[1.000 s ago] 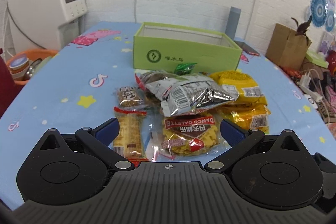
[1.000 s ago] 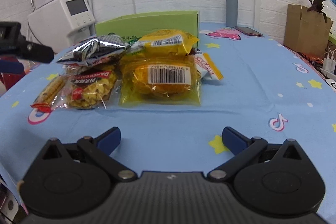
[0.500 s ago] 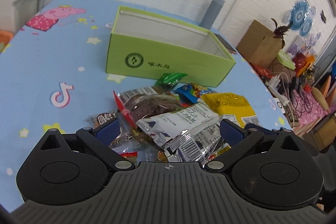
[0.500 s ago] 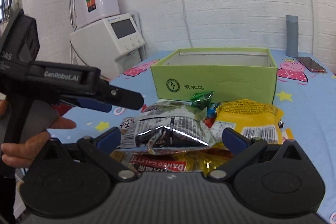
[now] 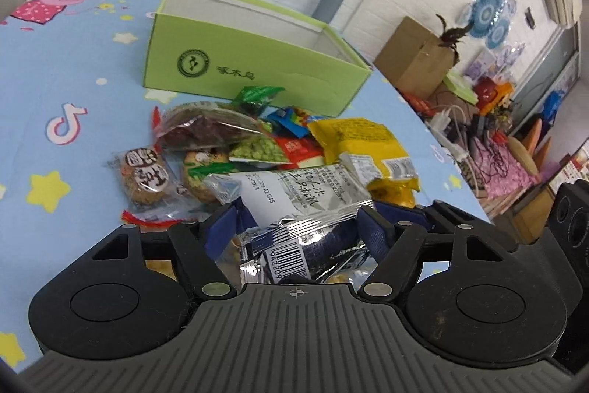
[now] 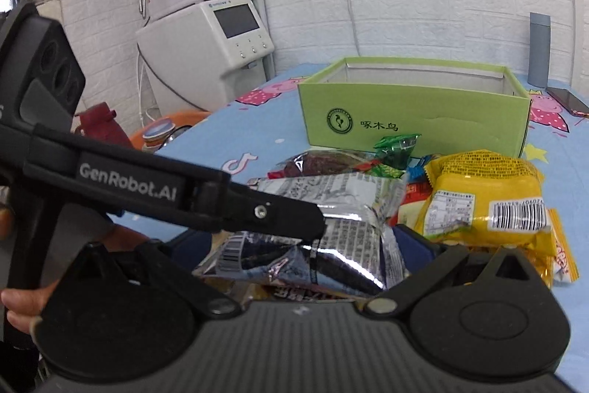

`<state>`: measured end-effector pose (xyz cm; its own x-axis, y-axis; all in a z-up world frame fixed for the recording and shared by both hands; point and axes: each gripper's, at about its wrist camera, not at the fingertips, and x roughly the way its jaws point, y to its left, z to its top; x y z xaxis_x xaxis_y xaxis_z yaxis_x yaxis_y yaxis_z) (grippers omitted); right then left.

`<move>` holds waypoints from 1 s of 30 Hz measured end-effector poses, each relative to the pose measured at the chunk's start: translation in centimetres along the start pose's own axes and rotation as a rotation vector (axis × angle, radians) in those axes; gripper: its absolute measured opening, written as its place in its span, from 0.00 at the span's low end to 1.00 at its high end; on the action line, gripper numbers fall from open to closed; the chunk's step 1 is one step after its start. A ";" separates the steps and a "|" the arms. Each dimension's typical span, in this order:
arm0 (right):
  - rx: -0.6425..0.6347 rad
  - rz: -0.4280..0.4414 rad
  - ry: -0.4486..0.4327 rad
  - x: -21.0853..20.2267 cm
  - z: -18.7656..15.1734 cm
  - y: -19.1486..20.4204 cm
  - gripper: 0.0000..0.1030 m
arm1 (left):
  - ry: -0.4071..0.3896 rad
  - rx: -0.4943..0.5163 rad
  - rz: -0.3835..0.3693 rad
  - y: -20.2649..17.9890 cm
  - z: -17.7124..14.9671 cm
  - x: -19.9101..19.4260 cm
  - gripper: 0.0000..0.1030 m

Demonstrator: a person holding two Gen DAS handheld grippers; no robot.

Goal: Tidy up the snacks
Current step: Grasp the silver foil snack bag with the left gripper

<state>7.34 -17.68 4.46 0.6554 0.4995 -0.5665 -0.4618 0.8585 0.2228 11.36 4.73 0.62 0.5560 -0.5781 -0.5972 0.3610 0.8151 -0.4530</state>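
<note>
A silver foil snack bag [image 5: 294, 209] tops a pile of snacks on the blue tablecloth, in front of an open green box [image 5: 254, 61]. My left gripper [image 5: 298, 220] has closed in with both blue pads against the bag's sides. In the right wrist view the left gripper's finger [image 6: 257, 212] reaches across onto the silver bag [image 6: 331, 209]. My right gripper [image 6: 298, 245] straddles the same bag from the other side with its jaws apart. A yellow bag [image 6: 486, 197] lies to the right, and the green box [image 6: 412, 113] stands behind.
Round biscuit packs [image 5: 145, 175], a dark red bag [image 5: 206, 131], a green pea pack [image 5: 257, 150] and a small green candy [image 5: 257, 96] lie in the pile. A white appliance [image 6: 210, 43], a grey bottle [image 6: 539, 50] and a phone [image 6: 567, 102] stand around. A cardboard box [image 5: 416, 61] sits off the table.
Both grippers moved forward onto the pile. The left gripper's jaws closed from wide open onto the silver bag. The right gripper came in low around the same bag.
</note>
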 end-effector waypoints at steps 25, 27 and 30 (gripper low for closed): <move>0.068 -0.086 0.031 -7.3 -7.9 0.1 0.99 | 0.084 0.009 0.058 -3.8 -9.1 -1.7 0.81; 0.056 -0.082 0.026 -7.4 -7.9 0.1 0.99 | 0.092 -0.004 0.037 -3.8 -9.2 -1.4 0.81; 0.045 -0.083 0.046 -6.4 -8.0 -0.1 0.92 | 0.113 -0.028 0.037 -3.5 -9.2 -0.6 0.75</move>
<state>-1.57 -21.85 1.70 0.6615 0.4213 -0.6204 -0.3788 0.9017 0.2084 2.87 1.85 -3.57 0.4799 -0.5497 -0.6838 0.3200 0.8353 -0.4470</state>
